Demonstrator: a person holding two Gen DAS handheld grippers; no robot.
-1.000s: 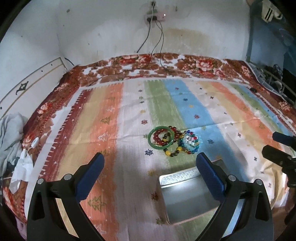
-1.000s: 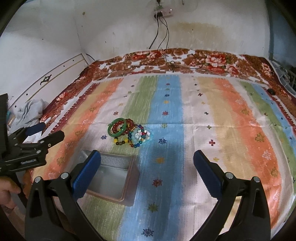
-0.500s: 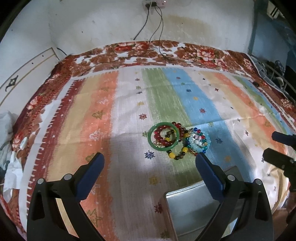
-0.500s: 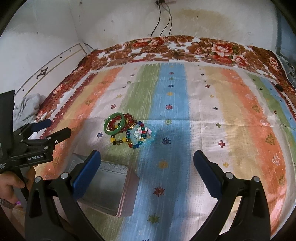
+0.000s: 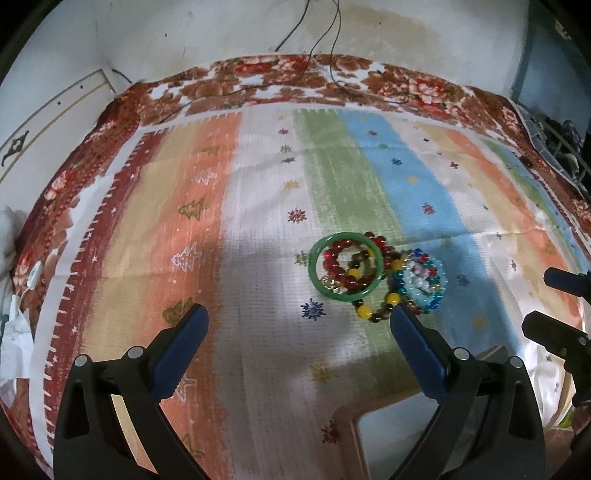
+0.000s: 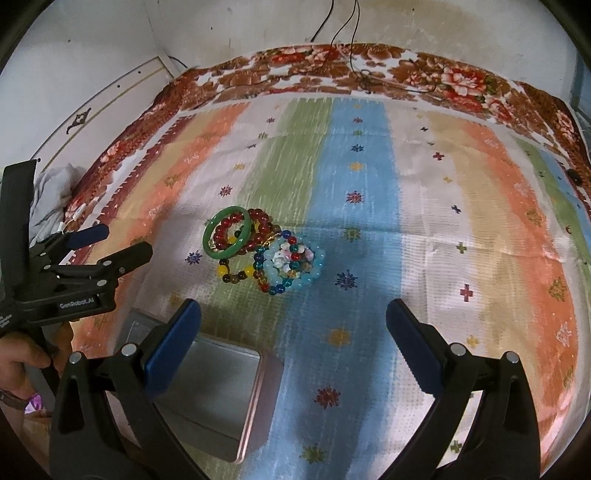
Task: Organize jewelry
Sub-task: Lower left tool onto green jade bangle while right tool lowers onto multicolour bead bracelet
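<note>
A pile of bracelets lies on the striped bedspread: a green bangle [image 5: 345,266] [image 6: 227,238], a red bead bracelet [image 5: 341,264] under it, a yellow-and-brown bead bracelet [image 5: 373,310] [image 6: 234,275] and a pale blue and multicolour bead cluster [image 5: 423,282] [image 6: 291,267]. An open metal tin [image 6: 207,387] [image 5: 399,439] sits near the front. My left gripper [image 5: 297,321] is open and empty, just short of the pile. My right gripper [image 6: 293,317] is open and empty, above the cloth between tin and pile.
The bedspread [image 6: 443,221] covers a bed against a white wall with dangling cables [image 6: 351,29]. Crumpled white cloth [image 6: 51,192] lies at the left edge. The left gripper shows in the right wrist view [image 6: 107,251], and the right one in the left wrist view [image 5: 561,302].
Both grippers have moved forward toward the bracelets, which now look larger and closer. The tin has slid toward the bottom of both views. Both grippers stay open.
</note>
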